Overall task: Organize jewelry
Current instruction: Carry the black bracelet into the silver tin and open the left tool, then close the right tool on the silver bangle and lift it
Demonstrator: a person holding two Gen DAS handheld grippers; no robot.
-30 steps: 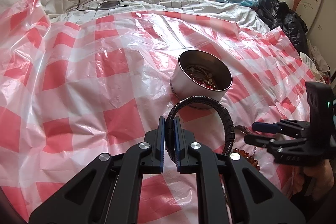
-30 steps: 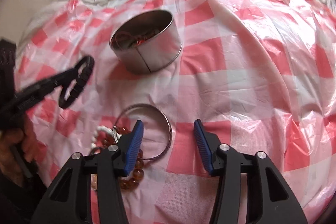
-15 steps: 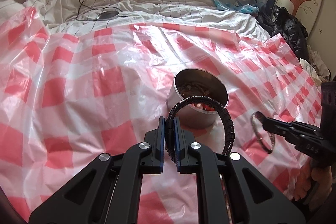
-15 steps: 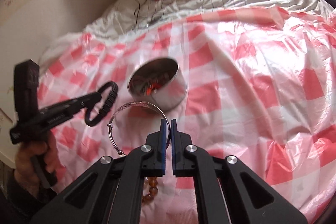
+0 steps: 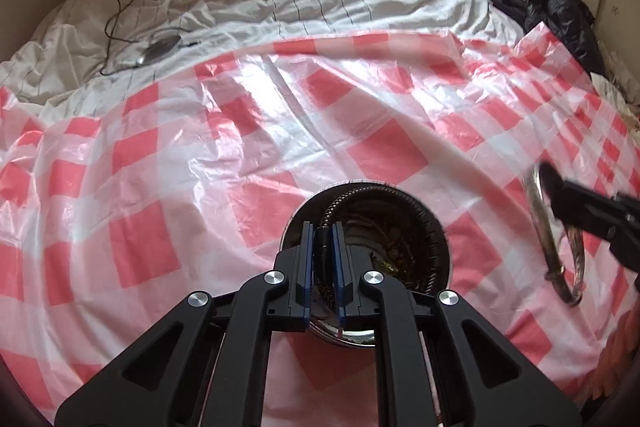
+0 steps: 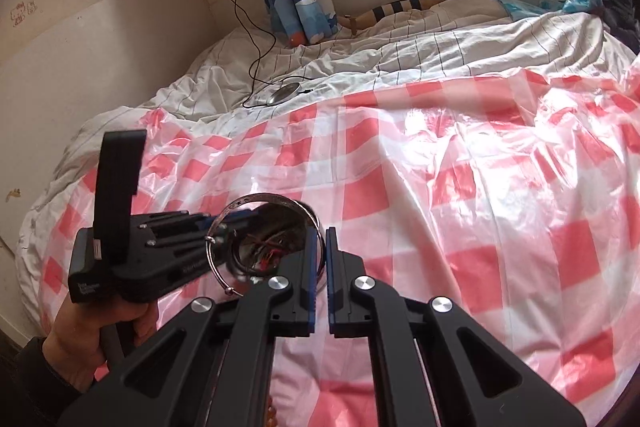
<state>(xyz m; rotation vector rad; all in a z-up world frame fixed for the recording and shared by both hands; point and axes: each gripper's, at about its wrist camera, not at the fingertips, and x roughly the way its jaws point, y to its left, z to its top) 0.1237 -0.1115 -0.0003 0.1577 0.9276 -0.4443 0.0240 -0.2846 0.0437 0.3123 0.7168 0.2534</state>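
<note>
The step in hand looks like the drop-off: both pieces of jewelry are being carried to the round metal tin that sits on the red-and-white checked plastic sheet spread over the bed. The left gripper has its jaws closed tight on a black braided bracelet, whose loop arcs forward and hangs directly over the tin's open mouth; tangled chains and beads are visible in the bottom of the tin. The right gripper has its jaws nearly together, pinching the rim of a thin silver bangle; in the left wrist view that bangle hangs on edge, to the right of the tin and apart from it, above the sheet. From the right wrist view the bangle frames the tin, so it is lined up in that direction but how high it sits above the rim I cannot tell. My reading is that the next move calls for the left jaws to part so the bracelet falls inside, with the loop kept within the rim so it does not catch the edge and spill onto the slippery plastic. The bangle then needs bringing over the opening and tipping flatter before release, since it is nearly as wide as the tin.
</note>
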